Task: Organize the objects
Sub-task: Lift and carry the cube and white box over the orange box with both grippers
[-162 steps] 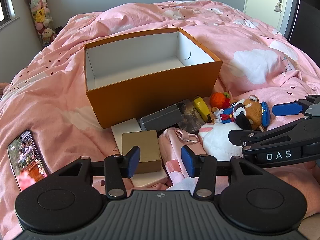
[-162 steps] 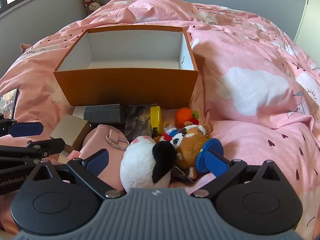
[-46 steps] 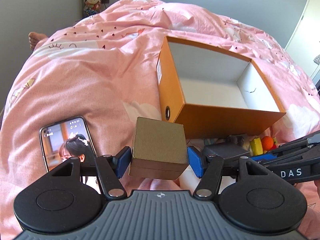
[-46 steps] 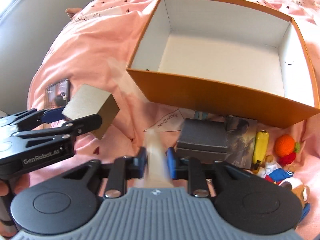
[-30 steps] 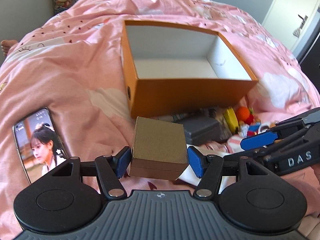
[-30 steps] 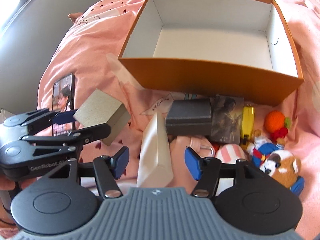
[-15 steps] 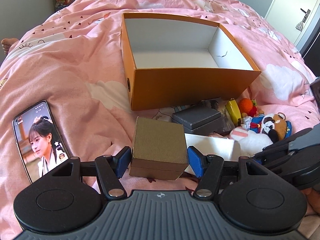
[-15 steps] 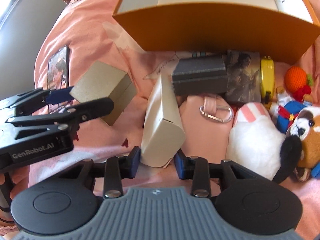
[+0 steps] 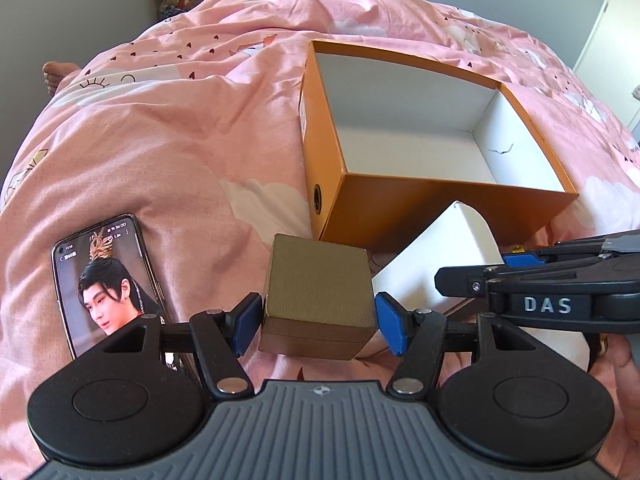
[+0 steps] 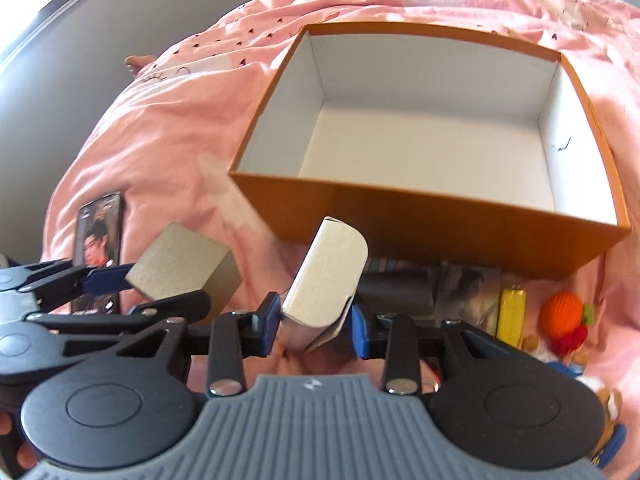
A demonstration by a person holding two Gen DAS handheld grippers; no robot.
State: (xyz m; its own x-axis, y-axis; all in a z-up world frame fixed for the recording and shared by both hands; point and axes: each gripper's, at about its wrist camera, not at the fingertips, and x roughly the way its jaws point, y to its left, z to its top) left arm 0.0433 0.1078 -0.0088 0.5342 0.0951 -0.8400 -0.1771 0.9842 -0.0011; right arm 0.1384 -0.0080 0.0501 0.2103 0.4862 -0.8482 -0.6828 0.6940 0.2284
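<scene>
My left gripper (image 9: pixel 318 322) is shut on a small brown box (image 9: pixel 318 294) and holds it above the bed, in front of the orange box's left corner. The brown box also shows in the right wrist view (image 10: pixel 184 266). My right gripper (image 10: pixel 314 326) is shut on a flat white box (image 10: pixel 328 272), lifted and tilted, just before the orange box's near wall. The white box also shows in the left wrist view (image 9: pixel 436 256). The open orange box (image 10: pixel 420 204) (image 9: pixel 400 204) with a white inside holds nothing.
A phone (image 9: pixel 106 284) with a lit screen lies on the pink duvet (image 9: pixel 160 140) at the left. A dark grey box (image 10: pixel 396 290), a photo card (image 10: pixel 468 292), a yellow item (image 10: pixel 512 316), an orange knitted toy (image 10: pixel 564 312) and plush toys lie before the orange box.
My right gripper has lifted the white box off the bed and up toward the orange box. My left gripper still holds the brown box and has swung left.
</scene>
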